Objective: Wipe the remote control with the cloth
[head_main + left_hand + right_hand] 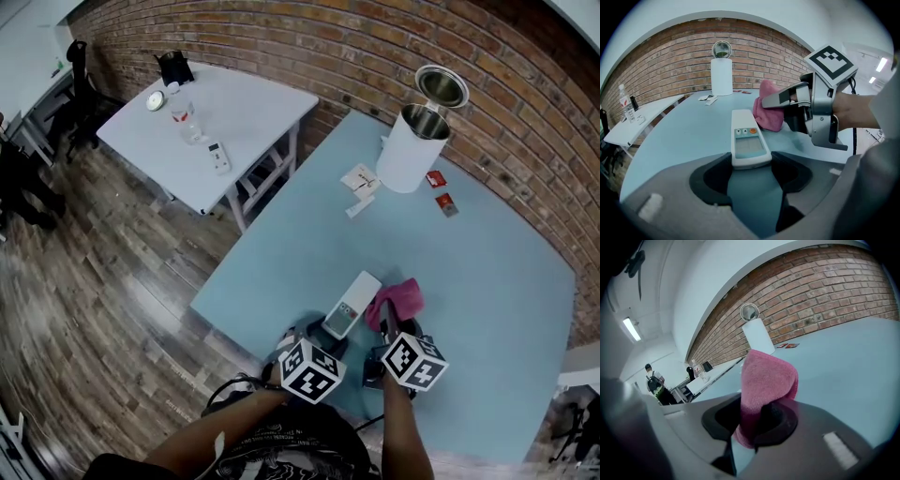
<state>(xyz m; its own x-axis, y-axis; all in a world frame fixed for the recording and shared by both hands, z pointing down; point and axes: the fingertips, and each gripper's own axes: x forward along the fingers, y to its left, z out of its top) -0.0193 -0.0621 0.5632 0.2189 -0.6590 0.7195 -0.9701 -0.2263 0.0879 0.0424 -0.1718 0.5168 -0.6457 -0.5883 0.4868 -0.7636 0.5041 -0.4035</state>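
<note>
A white remote control (352, 304) lies on the light blue table (487, 272), its near end between the jaws of my left gripper (330, 336). In the left gripper view the remote control (747, 140) points away from me, and my left gripper (749, 166) is shut on its end. My right gripper (382, 328) is shut on a pink cloth (397, 301) just right of the remote. The cloth (766, 380) stands up, folded, out of my right gripper (752, 427). From the left gripper's side, the cloth (768, 111) hangs beside the remote's far half.
A white cylindrical bin (412, 145) with its lid up stands at the table's far side, by the brick wall. Paper cards (360, 180) and small red packets (441, 192) lie near it. A second white table (234, 103) stands far left. The blue table's left edge (202, 300) is close.
</note>
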